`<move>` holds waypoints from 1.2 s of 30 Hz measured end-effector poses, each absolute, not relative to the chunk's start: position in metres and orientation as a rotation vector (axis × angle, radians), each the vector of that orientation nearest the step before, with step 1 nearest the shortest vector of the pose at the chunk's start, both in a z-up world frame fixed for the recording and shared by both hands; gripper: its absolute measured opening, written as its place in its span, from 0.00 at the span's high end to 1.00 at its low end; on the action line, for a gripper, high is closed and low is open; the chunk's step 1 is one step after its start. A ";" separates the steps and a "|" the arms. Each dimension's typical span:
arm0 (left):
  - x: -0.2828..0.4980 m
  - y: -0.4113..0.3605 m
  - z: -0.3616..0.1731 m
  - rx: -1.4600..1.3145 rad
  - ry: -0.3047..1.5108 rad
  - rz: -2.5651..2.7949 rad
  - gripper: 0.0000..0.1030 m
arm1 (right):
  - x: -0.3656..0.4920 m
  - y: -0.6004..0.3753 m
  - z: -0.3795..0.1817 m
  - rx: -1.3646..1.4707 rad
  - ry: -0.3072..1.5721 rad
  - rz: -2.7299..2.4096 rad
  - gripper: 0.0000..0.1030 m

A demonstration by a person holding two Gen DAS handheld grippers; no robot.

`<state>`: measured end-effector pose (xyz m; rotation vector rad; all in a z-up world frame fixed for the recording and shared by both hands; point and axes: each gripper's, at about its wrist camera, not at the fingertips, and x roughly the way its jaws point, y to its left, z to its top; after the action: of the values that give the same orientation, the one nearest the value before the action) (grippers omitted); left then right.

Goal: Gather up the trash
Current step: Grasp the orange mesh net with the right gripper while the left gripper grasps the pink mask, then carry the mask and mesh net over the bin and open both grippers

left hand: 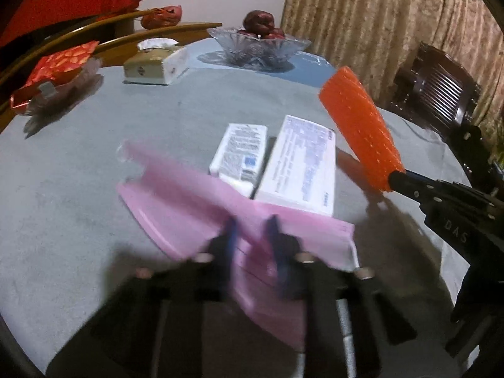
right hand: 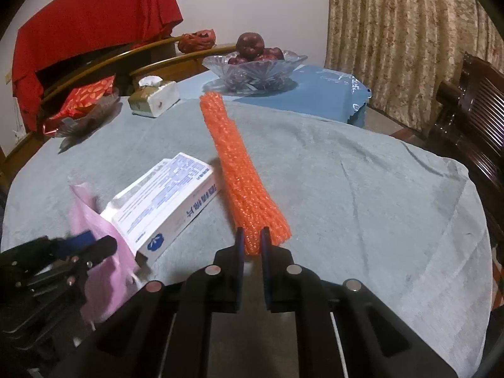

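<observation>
Left hand-held gripper (left hand: 252, 230): closed on pink plastic bag (left hand: 189, 195), bag lifted and draped over near part of table (left hand: 78, 157); mouth of bag not clearly open, view blurred.
Right hand-held gripper (right hand: 252, 239): narrow, pinching near end of orange foam net sleeve (right hand: 239, 170), sleeve held out above table, clear of cloth.
Step in hand, by judgement: one piece of trash picked up, bag ready to receive it. Next move calls for spreading bag mouth and bringing sleeve across to it.
Remaining trash: large white carton (left hand: 299, 163) and small white carton (left hand: 239, 154), side by side on table, just beyond bag; large carton touching bag edge and lying between sleeve and bag.
Other items, well apart: glass fruit bowl (left hand: 258, 47), tissue box (left hand: 154, 63), red packet (left hand: 60, 63), wooden chair (left hand: 434, 91), curtain (left hand: 393, 9).
</observation>
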<state>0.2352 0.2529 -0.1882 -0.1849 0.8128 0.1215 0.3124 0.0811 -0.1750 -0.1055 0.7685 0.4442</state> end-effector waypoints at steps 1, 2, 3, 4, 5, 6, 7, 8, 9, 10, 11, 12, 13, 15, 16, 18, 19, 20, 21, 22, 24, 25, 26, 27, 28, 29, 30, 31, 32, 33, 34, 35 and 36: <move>0.235 0.252 -0.188 -0.184 0.814 0.118 0.98 | 0.311 0.080 -0.175 -0.103 0.768 0.444 0.90; 0.235 0.252 -0.188 -0.185 0.813 0.118 0.98 | 0.310 0.080 -0.174 -0.101 0.769 0.444 0.90; 0.234 0.253 -0.188 -0.189 0.808 0.118 0.99 | 0.308 0.079 -0.173 -0.101 0.768 0.444 0.90; 0.232 0.254 -0.186 -0.196 0.801 0.120 0.99 | 0.306 0.078 -0.173 -0.103 0.767 0.444 0.90; 0.231 0.255 -0.185 -0.199 0.795 0.122 0.99 | 0.305 0.078 -0.172 -0.105 0.765 0.445 0.90; 0.229 0.255 -0.182 -0.197 0.787 0.124 0.99 | 0.303 0.077 -0.170 -0.110 0.761 0.445 0.90; 0.227 0.255 -0.181 -0.192 0.782 0.127 0.99 | 0.301 0.077 -0.169 -0.111 0.759 0.446 0.90; 0.224 0.254 -0.178 -0.184 0.772 0.128 1.00 | 0.299 0.076 -0.168 -0.112 0.757 0.446 0.90; 0.221 0.253 -0.175 -0.180 0.765 0.128 0.99 | 0.297 0.074 -0.165 -0.108 0.752 0.444 0.90; 0.218 0.252 -0.172 -0.176 0.757 0.128 0.99 | 0.295 0.072 -0.163 -0.103 0.749 0.444 0.90; 0.215 0.251 -0.167 -0.174 0.749 0.127 0.99 | 0.292 0.070 -0.160 -0.095 0.746 0.444 0.90; 0.212 0.249 -0.163 -0.173 0.744 0.124 1.00 | 0.289 0.069 -0.157 -0.089 0.742 0.444 0.90; 0.211 0.248 -0.160 -0.170 0.741 0.127 1.00 | 0.286 0.066 -0.155 -0.086 0.738 0.443 0.90; 0.207 0.243 -0.151 -0.161 0.732 0.127 1.00 | 0.280 0.063 -0.148 -0.078 0.725 0.443 0.90; 0.205 0.240 -0.146 -0.159 0.728 0.123 1.00 | 0.277 0.062 -0.145 -0.075 0.720 0.442 0.90; 0.203 0.234 -0.139 -0.143 0.719 0.118 1.00 | 0.270 0.058 -0.137 -0.068 0.707 0.443 0.90; 0.202 0.228 -0.132 -0.128 0.708 0.114 0.99 | 0.267 0.057 -0.134 -0.067 0.701 0.444 0.90; 0.200 0.224 -0.128 -0.120 0.701 0.110 0.99 | 0.263 0.055 -0.130 -0.066 0.693 0.443 0.90; 0.199 0.220 -0.123 -0.114 0.693 0.106 0.99 | 0.261 0.053 -0.127 -0.066 0.688 0.441 0.90; 0.198 0.216 -0.118 -0.109 0.686 0.101 0.99 | 0.257 0.050 -0.122 -0.062 0.681 0.438 0.90; 0.195 0.206 -0.109 -0.096 0.670 0.092 0.99 | 0.252 0.043 -0.115 -0.053 0.672 0.432 0.90; 0.194 0.200 -0.102 -0.085 0.657 0.086 0.99 | 0.249 0.038 -0.110 -0.047 0.664 0.427 0.90; 0.194 0.198 -0.099 -0.081 0.649 0.080 0.99 | 0.246 0.034 -0.106 -0.045 0.658 0.421 0.90; 0.193 0.192 -0.094 -0.074 0.639 0.072 0.99 | 0.244 0.030 -0.102 -0.044 0.653 0.414 0.90; 0.192 0.189 -0.091 -0.070 0.634 0.068 0.99 | 0.242 0.026 -0.099 -0.043 0.648 0.408 0.90; 0.190 0.183 -0.085 -0.065 0.623 0.060 0.99 | 0.240 0.023 -0.096 -0.041 0.643 0.404 0.90; 0.189 0.178 -0.082 -0.063 0.617 0.053 0.99 | 0.237 0.017 -0.092 -0.037 0.637 0.395 0.90; 0.189 0.173 -0.079 -0.061 0.612 0.045 0.99 | 0.235 0.013 -0.089 -0.034 0.632 0.387 0.90; 0.188 0.170 -0.076 -0.059 0.608 0.041 0.99 | 0.233 0.010 -0.087 -0.032 0.629 0.382 0.90; 0.186 0.164 -0.072 -0.057 0.600 0.034 0.99 | 0.231 0.004 -0.083 -0.030 0.624 0.373 0.90; 0.185 0.159 -0.069 -0.055 0.595 0.026 0.99 | 0.229 0.001 -0.081 -0.029 0.620 0.366 0.90; 0.185 0.156 -0.067 -0.053 0.592 0.020 0.99 | 0.227 -0.004 -0.078 -0.027 0.616 0.357 0.90; 0.184 0.151 -0.065 -0.051 0.588 0.013 0.99 | 0.225 -0.008 -0.075 -0.025 0.614 0.350 0.90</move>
<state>0.1841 0.1510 -0.0646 -0.0510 0.5880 0.0130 0.2251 -0.0084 -0.0752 -0.0249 0.6137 0.3499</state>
